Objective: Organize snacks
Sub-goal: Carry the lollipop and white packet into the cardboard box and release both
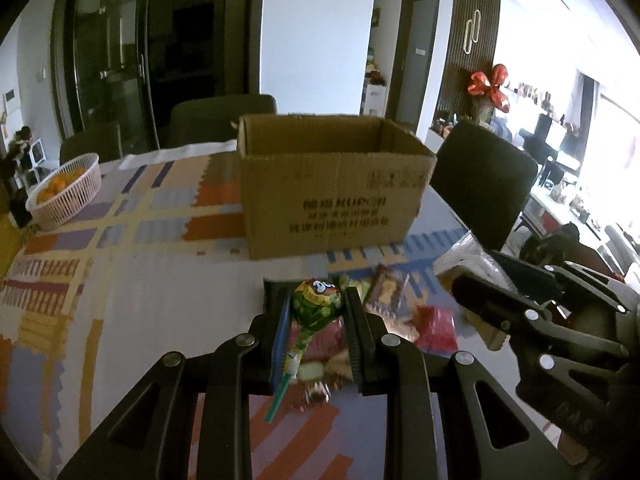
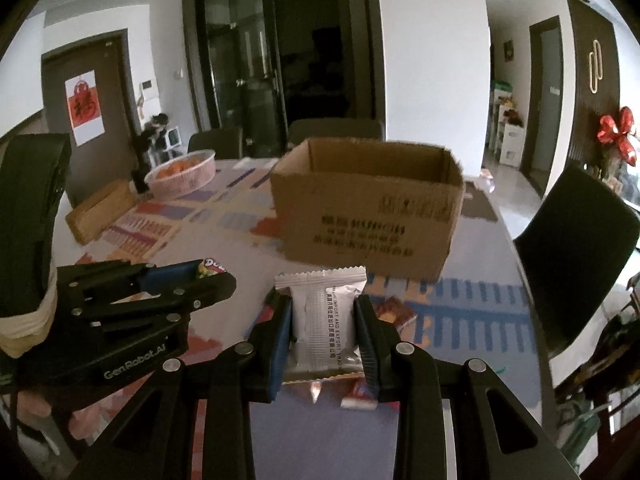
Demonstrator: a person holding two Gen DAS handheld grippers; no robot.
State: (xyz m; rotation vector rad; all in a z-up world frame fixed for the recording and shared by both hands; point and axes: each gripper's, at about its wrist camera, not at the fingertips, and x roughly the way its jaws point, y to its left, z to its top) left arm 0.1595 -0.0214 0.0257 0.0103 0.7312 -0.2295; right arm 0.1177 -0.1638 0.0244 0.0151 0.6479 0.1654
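- Sitting at the far left of the left wrist view, a pink basket (image 1: 68,190) holds orange fruit on the patterned tablecloth (image 1: 140,280); in the right wrist view it appears left of centre, behind a flat wooden box (image 2: 100,210).
- Left gripper (image 1: 316,320), bottom centre of its own view: fingers pinching a green-wrapped lollipop (image 1: 316,304) by its round head, with the stick slanting down toward the lower edge of the frame. In the right wrist view this gripper (image 2: 208,280) enters from the left edge, and only the top of the lollipop wrapper shows at its tip.
- Cardboard box (image 1: 332,184), centre of both views: open at the top, printed text on its near face, standing on the tablecloth beyond both grippers.
- Loose snack packets (image 1: 400,308), lower centre-right of the left wrist view: they lie on the tablecloth between the grippers and the box, blurred.
- Right gripper (image 2: 324,332), bottom centre of its own view: fingers pressed against the two sides of a white sachet (image 2: 324,320), held upright with its crimped upper edge above the fingertips. In the left wrist view its black body shows at the right edge; its fingertips cannot be made out there.
- Dark chair (image 1: 484,184), right of the box in both views, stands at the table's edge.
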